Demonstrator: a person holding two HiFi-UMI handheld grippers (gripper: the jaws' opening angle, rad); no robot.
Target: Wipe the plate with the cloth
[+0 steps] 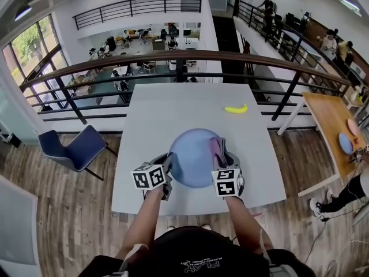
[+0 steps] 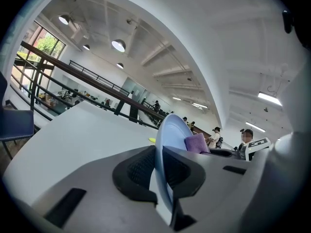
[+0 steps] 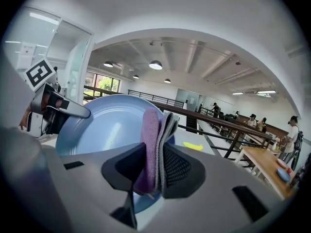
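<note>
A light blue plate [image 1: 193, 157] lies on the grey table [image 1: 161, 111] just ahead of me. My left gripper [image 1: 168, 167] is shut on the plate's left rim; in the left gripper view the plate's [image 2: 167, 144] edge runs between the pads. My right gripper [image 1: 222, 159] is shut on a folded purple and grey cloth [image 1: 217, 150], which rests on the plate's right side. In the right gripper view the cloth [image 3: 154, 147] sticks up between the pads in front of the plate [image 3: 104, 125], with the left gripper [image 3: 60, 108] at the far rim.
A yellow banana [image 1: 236, 108] lies on the table beyond the plate, to the right. A blue chair [image 1: 72, 149] stands off the table's left side. A wooden table [image 1: 334, 126] with small dishes is at the right. A railing [image 1: 173, 62] runs behind the table.
</note>
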